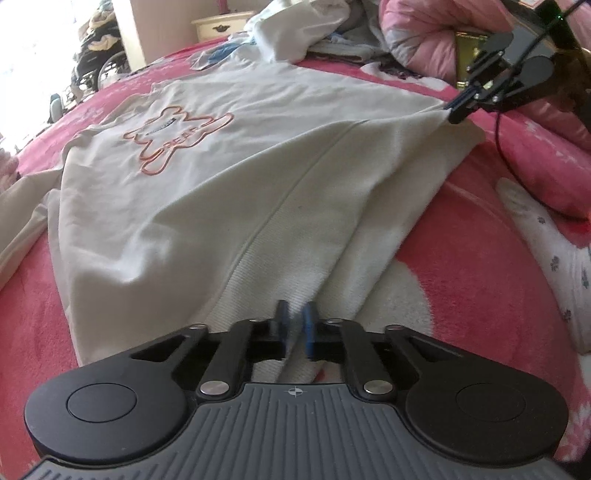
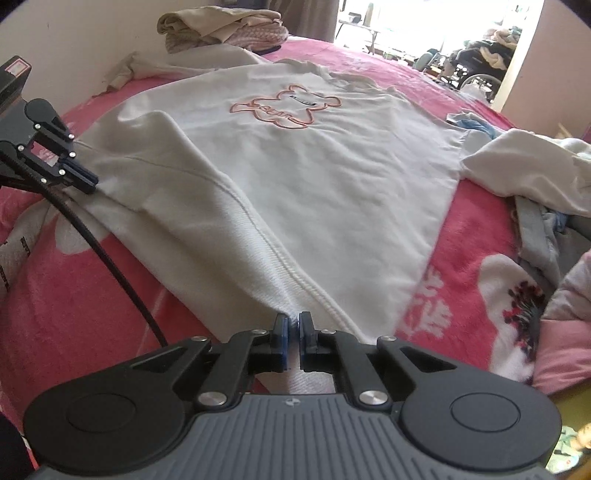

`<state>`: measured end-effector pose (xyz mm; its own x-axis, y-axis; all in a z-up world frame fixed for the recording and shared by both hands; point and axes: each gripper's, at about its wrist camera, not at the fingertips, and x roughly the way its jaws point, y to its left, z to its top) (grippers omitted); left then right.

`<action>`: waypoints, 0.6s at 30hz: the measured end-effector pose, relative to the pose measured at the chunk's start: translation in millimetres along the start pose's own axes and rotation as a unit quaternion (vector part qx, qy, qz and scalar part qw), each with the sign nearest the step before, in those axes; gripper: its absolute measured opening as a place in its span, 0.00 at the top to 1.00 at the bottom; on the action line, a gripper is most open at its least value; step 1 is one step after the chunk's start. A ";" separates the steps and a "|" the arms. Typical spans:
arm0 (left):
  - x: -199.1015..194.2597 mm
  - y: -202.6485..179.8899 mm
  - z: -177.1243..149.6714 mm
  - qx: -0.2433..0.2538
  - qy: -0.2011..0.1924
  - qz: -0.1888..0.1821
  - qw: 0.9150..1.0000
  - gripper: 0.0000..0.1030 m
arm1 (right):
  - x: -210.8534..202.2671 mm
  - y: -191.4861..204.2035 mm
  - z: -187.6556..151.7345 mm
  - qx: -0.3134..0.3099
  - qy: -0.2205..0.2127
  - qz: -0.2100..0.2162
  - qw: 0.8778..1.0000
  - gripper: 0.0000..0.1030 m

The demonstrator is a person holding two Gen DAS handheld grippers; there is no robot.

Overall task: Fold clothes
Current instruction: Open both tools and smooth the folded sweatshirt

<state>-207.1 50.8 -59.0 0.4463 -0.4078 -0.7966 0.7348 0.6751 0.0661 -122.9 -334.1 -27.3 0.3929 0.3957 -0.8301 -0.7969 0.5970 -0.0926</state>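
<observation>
A cream sweatshirt [image 1: 207,177] with an orange bear outline [image 2: 286,107] on its chest lies spread front-up on the bed's pink blanket [image 1: 480,266]. Both claws are at its ribbed bottom hem. The left claw [image 1: 294,325] is pressed together on a corner of the hem, the cloth bunched between its blue pads. The right claw [image 2: 291,330] pinches the opposite hem corner the same way, so the hem runs stretched between them.

Seen from the right claw, the left one sits at nine o'clock, its black cable [image 2: 110,266] trailing over the blanket. The sweatshirt's side edge at three o'clock lies straight with bare blanket beside it. Beyond that, a heap of loose clothes [image 2: 528,170] crowds in at two o'clock. A folded pile [image 2: 221,31] sits by the wall at twelve o'clock, past the collar.
</observation>
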 end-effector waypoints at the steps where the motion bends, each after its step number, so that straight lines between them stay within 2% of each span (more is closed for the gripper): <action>1: -1.3 -0.5 0.0 0.003 0.000 -0.004 1.000 0.99 | -0.3 -0.4 -0.8 0.002 0.001 0.001 1.000 0.94; 7: -3.6 1.6 0.4 0.015 0.014 -0.009 1.000 1.00 | 9.3 7.0 -7.1 -0.010 0.023 0.002 1.000 0.93; 10: -1.2 -2.1 0.3 0.035 0.020 0.013 0.999 0.99 | 13.9 13.1 -8.8 -0.021 0.029 -0.006 0.999 0.91; 14: 0.0 -2.8 1.7 0.040 0.018 0.017 0.999 0.86 | 12.0 12.9 -11.3 -0.008 0.021 -0.019 1.000 0.69; 18: 7.0 -6.4 0.3 0.058 0.024 0.019 0.998 0.82 | 13.2 8.9 -17.9 0.036 0.014 -0.019 0.999 0.69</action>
<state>-208.5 43.4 -64.8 0.4522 -0.3520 -0.8195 0.7736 0.6120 0.1640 -133.0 -336.0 -48.9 0.4080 0.3530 -0.8420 -0.7460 0.6606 -0.0845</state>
